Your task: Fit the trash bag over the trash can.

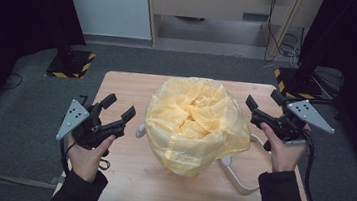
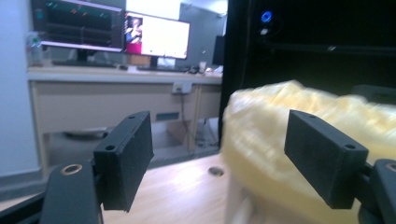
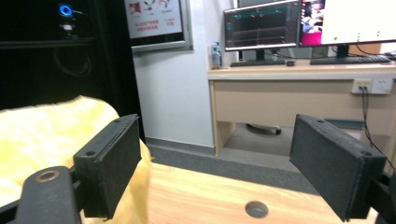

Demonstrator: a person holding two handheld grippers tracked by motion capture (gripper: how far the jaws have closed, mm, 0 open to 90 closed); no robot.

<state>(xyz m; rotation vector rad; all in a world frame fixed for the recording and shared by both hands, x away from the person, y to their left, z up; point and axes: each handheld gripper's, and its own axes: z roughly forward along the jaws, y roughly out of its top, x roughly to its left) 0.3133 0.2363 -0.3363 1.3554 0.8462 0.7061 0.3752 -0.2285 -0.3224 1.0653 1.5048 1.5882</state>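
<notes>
A crumpled yellow plastic bag (image 1: 194,125) covers a rounded object in the middle of the wooden table (image 1: 123,180). My left gripper (image 1: 118,107) hovers to the left of the bag, open, with nothing between its jaws. In the left gripper view the bag (image 2: 299,140) fills the right half, blurred. My right gripper (image 1: 263,103) is held at the bag's right side, open and empty. The bag's edge (image 3: 42,135) lies to the left behind the jaw in the right gripper view. A white curved handle (image 1: 238,179) sticks out from under the bag at the right front.
The table has a round hole (image 3: 256,209) in its top. Two stand bases with yellow-black tape (image 1: 72,64) sit on the grey floor beyond the table's far corners. A desk with monitors (image 2: 112,32) stands farther back.
</notes>
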